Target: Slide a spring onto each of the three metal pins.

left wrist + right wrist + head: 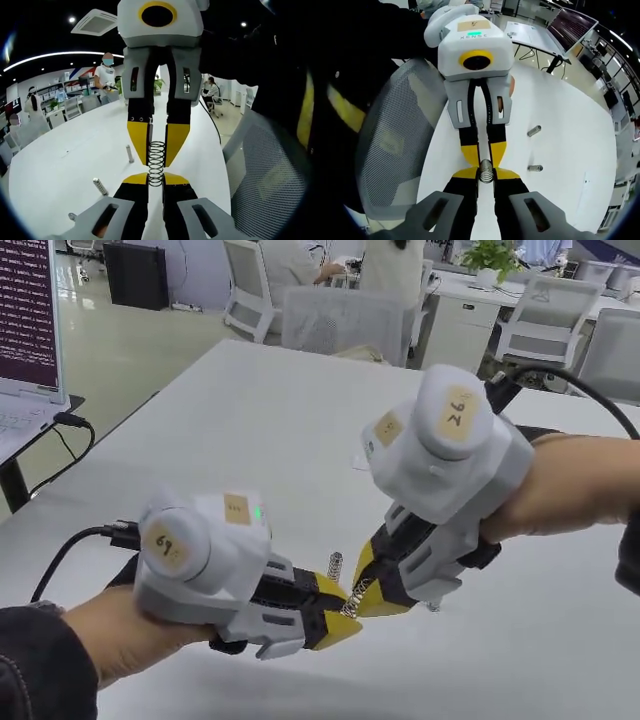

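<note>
A small steel spring (350,602) hangs between the two grippers, which meet tip to tip above the white table (240,420). My left gripper (343,612), marked 69, is shut on one end of it. My right gripper (366,587), marked 26, is shut on the other end. In the left gripper view the spring (156,162) runs from my own jaws (156,179) up into the right gripper (157,149). The right gripper view looks at the spring (486,171) end-on. One pin (335,565) standing behind the tips wears a spring. A bare pin (130,153) stands upright nearby.
Another pin with a spring (100,186) and a short stub (72,216) stand left of the jaws. A laptop (25,330) and its cable (70,440) sit at the table's left edge. Mesh office chairs (340,320) and people are at the far end.
</note>
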